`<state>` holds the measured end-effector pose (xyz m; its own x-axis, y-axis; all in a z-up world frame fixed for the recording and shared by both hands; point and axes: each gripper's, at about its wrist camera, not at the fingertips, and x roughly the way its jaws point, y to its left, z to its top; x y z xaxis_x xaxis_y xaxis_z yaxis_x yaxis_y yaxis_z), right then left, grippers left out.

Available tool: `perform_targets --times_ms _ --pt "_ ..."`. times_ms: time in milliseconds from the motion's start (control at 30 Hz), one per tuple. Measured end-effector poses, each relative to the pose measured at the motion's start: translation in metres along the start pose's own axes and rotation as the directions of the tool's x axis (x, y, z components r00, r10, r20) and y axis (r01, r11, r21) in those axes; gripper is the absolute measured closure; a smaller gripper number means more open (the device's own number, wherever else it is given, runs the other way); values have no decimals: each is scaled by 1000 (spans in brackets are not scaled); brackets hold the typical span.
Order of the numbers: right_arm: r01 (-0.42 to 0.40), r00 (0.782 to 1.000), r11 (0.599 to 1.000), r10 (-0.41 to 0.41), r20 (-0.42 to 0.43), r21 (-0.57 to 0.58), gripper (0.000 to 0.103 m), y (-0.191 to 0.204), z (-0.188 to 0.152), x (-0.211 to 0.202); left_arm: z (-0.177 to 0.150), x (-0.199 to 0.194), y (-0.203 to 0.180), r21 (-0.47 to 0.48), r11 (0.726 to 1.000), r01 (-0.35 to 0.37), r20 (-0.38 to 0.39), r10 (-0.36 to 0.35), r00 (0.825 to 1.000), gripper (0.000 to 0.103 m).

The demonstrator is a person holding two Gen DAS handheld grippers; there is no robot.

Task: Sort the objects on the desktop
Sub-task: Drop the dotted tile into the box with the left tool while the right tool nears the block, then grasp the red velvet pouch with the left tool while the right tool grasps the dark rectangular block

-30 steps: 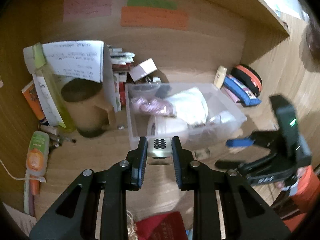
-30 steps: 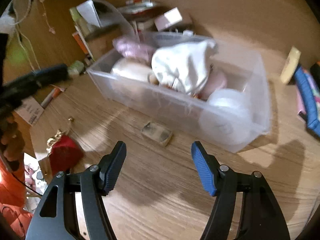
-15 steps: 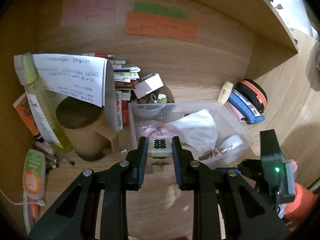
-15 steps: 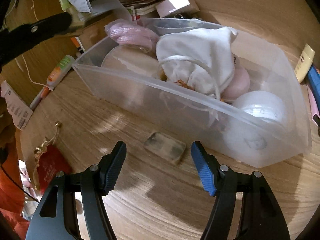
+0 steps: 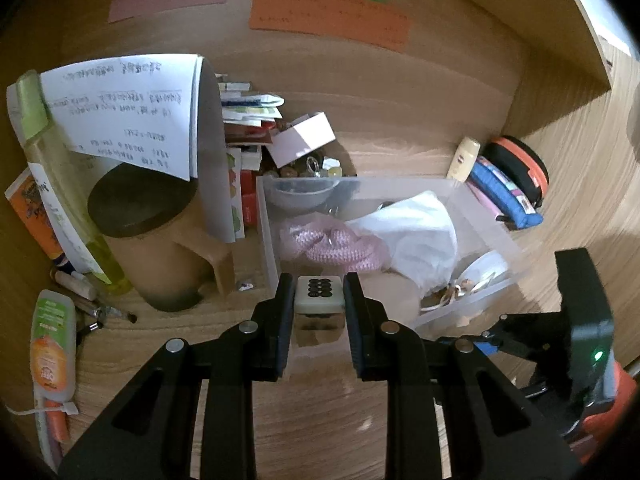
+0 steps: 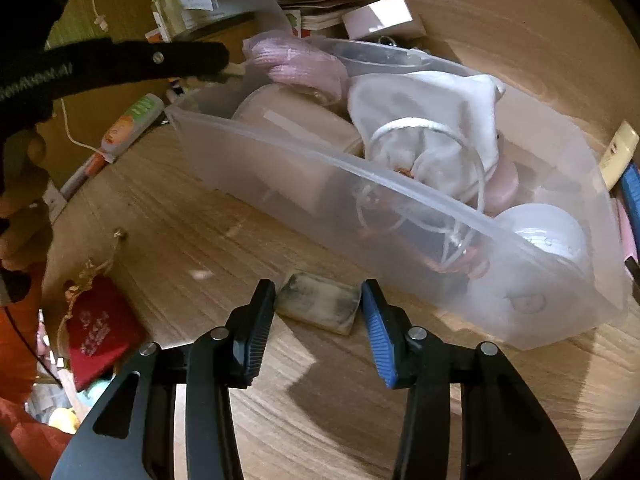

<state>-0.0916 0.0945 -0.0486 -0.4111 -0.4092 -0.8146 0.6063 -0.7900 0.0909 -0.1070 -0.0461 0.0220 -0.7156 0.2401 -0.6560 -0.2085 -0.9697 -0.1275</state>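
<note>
In the left wrist view, the left claw [image 5: 319, 300] was clamped on a small cream-white mahjong tile with black dots on its top face [image 5: 319, 294], its two black fingers pressing the tile's sides. The tile sat right between the fingertips, in front of the near left corner of a clear, rectangular plastic storage bin [image 5: 505, 240] that stood on the wooden counter [image 5: 312, 432]. Inside the bin lay a pink knitted piece [image 5: 332, 244], a white cloth pouch [image 5: 416, 228] and a small grey bowl [image 5: 302, 194] at the back. To the left of the bin stood a tan mug with a dark lid [image 5: 160, 248], with a curled sheet of handwritten paper [image 5: 128, 116] above it. The right claw's black body showed at the lower right edge of this view. In the right wrist view, the right claw [image 6: 318, 308] pointed down at the counter with its jaws closing around a second small rectangular tile, greyish and smudged on its upper face [image 6: 318, 303]. That tile lay flat on the wood just in front of the bin's near wall, between the black finger on the left and the blue-padded finger [image 6: 378, 340] on the right. The left finger looked to be at the tile's edge, while a narrow gap remained at the blue pad. A red fabric charm with a tan cord [image 6: 100, 332] lay on the counter well to the left.
</note>
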Motion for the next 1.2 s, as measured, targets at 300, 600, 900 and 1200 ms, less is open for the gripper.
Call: perform_targets --times_ms 300,600,900,1200 --pt "-63 998 997 62 31 43 62 -5 -3 -16 -4 -3 -3 40 998 -41 -15 42 999 79" --pt "-56 994 997 51 91 48 62 -7 -7 -45 -11 -39 -3 39 997 -60 35 59 998 51" --pt "-32 980 998 20 196 59 62 -9 -6 -84 -55 -71 5 28 995 -93 -31 93 995 37" --pt "-41 969 995 16 246 96 62 -13 -17 -107 -119 -60 -17 36 999 -38 -206 44 978 28"
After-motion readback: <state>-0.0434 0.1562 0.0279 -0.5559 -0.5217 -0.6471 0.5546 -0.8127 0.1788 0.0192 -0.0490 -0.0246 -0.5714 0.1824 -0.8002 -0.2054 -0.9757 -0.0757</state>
